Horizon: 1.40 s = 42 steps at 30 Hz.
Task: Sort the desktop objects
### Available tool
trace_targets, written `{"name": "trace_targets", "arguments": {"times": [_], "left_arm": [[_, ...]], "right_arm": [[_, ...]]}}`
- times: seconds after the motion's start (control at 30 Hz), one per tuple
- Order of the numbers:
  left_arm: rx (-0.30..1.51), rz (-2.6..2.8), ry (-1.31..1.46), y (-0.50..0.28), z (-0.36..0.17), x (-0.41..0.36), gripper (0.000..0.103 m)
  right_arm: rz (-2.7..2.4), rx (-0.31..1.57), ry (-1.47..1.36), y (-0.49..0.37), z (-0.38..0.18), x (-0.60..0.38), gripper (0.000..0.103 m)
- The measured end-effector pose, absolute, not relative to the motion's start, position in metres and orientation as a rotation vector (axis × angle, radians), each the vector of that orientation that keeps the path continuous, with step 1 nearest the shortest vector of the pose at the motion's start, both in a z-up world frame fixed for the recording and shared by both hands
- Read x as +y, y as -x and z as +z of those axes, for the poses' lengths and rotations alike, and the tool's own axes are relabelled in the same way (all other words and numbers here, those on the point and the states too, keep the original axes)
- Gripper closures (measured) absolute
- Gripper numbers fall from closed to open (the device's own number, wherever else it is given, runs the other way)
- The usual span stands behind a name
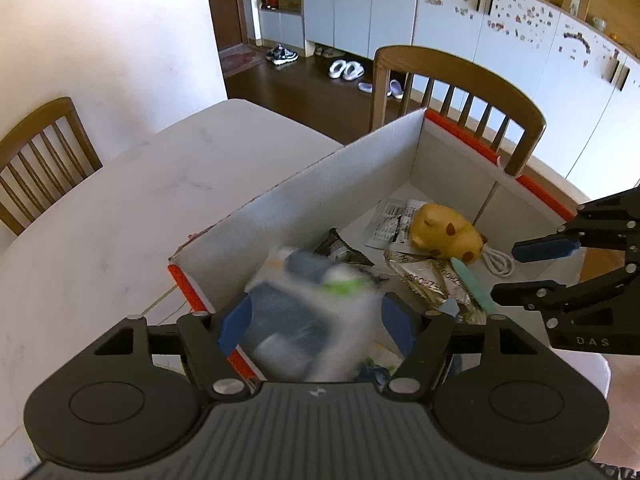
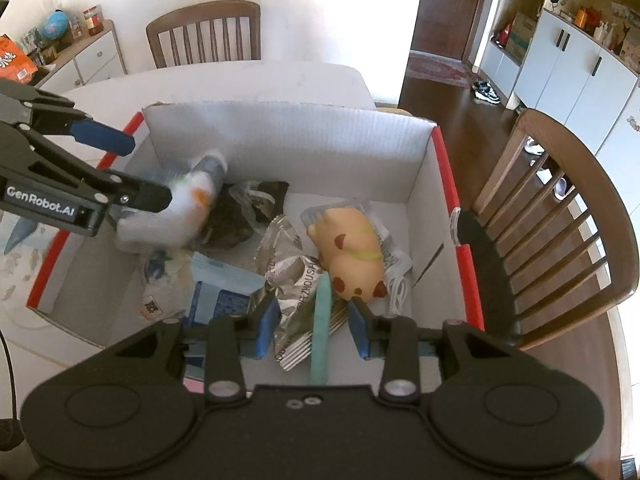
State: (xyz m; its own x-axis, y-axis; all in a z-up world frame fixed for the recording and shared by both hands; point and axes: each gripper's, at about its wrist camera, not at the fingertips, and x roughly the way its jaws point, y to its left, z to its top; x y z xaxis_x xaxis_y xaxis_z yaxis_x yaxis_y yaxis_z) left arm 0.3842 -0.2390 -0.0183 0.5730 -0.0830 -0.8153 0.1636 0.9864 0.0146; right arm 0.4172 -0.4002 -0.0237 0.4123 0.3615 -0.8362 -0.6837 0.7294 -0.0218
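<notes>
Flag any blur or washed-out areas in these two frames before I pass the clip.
Left wrist view: the clear plastic packet between the left gripper jaws is motion-smeared, while the yellow toy pig stays sharp; the white table is washed out. Right wrist view: the same packet is smeared, and the wall behind the chair is blown out.

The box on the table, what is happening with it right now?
A person holding two grippers is sorting desk items into the white cardboard box. The left gripper is open above the box, and a blurred plastic packet is dropping from it. The right gripper is also open and holds nothing; a teal stick lies between its fingers. A yellow toy pig, foil wrappers and a white cable already lie in the box.
</notes>
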Motion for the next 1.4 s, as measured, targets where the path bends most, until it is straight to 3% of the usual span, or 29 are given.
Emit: {"name": "trace_targets", "arguments": {"times": [0.47,1.07,1.27,1.4], "left_arm": [[0.901,-0.161,0.018,-0.344,0.004,-0.226,0.027],[0.837,-0.078,0.074,-0.294,0.016,-0.208,0.018],[0.840,-0.085,0.091,-0.283,0.016,-0.205,0.002],[0.844,-0.084,0.104,-0.278,0.014,-0.200,0.001]], "right_arm": [[0.706,0.895,0.360,-0.398,0.001,-0.400,0.061],[0.698,0.849,0.300,-0.364,0.032,-0.406,0.035],[0.683,0.842,0.281,-0.354,0.036,-0.407,0.024],[0.678,0.834,0.269,-0.346,0.038,-0.406,0.015]]}}
